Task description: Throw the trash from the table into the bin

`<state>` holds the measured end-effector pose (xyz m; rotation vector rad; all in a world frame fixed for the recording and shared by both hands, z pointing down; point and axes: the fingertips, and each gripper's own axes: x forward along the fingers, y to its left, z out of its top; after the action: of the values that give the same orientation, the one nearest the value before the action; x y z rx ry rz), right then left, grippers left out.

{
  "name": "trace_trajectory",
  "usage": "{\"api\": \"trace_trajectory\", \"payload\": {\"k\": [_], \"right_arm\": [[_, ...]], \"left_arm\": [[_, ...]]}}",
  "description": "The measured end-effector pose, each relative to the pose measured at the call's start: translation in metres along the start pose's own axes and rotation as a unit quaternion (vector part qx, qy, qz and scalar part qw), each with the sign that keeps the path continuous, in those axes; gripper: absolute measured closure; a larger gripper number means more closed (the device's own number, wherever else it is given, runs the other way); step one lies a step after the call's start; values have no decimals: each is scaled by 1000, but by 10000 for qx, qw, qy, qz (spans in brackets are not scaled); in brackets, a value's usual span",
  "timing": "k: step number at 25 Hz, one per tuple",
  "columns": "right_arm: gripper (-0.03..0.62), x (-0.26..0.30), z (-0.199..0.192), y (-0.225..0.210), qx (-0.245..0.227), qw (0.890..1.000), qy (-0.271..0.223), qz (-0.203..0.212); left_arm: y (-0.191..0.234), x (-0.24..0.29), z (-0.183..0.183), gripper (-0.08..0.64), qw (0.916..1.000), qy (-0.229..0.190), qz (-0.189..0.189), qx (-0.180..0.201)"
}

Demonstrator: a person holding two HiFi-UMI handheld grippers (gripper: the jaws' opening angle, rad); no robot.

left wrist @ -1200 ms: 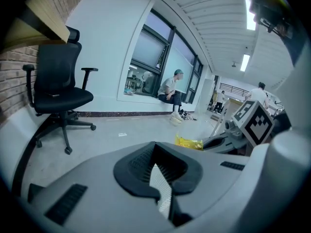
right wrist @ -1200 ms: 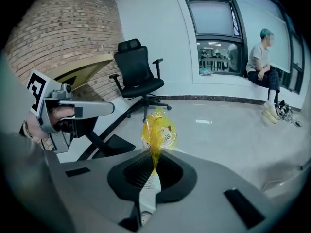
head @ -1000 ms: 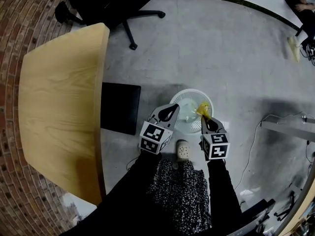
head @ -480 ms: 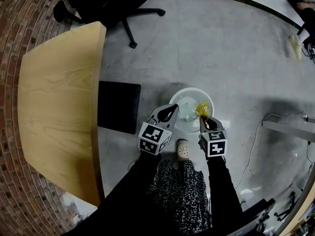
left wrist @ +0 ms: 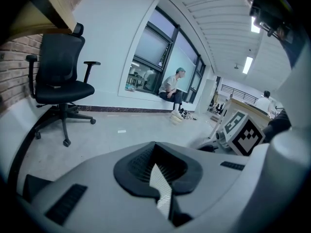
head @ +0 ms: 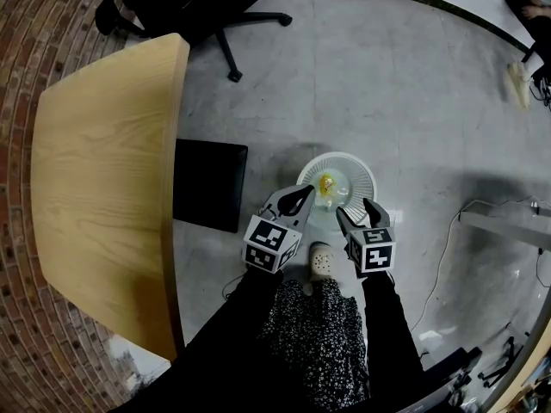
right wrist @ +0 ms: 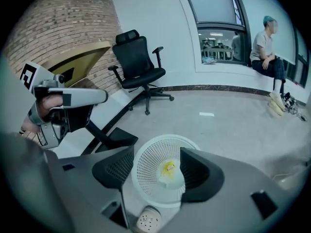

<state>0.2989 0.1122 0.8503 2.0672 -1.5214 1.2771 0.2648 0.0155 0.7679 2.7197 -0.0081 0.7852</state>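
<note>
Black office chair (head: 207, 3), brick wall (head: 30, 20), person (right wrist: 265, 50) seated at window (right wrist: 216, 13)

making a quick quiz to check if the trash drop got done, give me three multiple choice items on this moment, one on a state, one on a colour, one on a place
1. The left hand-held gripper has its jaws:
A) wide apart
B) clamped on a cup
C) together with nothing between them

2. The office chair is:
A) black
B) red
C) white

3. The yellow trash lies:
A) on the office chair's seat
B) in the white bin
C) between the left hand-held gripper's jaws

Answers:
1 C: the left gripper view shows its pads meeting with nothing between them.
2 A: its seat and back are black in both gripper views.
3 B: the head view and the right gripper view both show it at the bottom of the white bin.
</note>
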Motion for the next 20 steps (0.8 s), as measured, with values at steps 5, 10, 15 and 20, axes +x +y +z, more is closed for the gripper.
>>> {"api": "trace_trajectory", "payload": {"k": [5, 10, 15, 20], "right_arm": [[312, -1, 5, 1, 141, 9999, 12, -31], [313, -11, 15, 2, 229, 9996, 68, -132], [319, -22, 37, 10, 185, 9996, -168, -96], [445, -37, 65, 17, 98, 9989, -426, -159]], "left_arm": [[3, -3, 2, 560, 10000, -18, 19, -11], [4, -12, 13, 560, 10000, -42, 42, -4], [5, -22, 26, 560, 9999, -108, 56, 40], [5, -34, 47, 560, 9998, -184, 74, 96]]}}
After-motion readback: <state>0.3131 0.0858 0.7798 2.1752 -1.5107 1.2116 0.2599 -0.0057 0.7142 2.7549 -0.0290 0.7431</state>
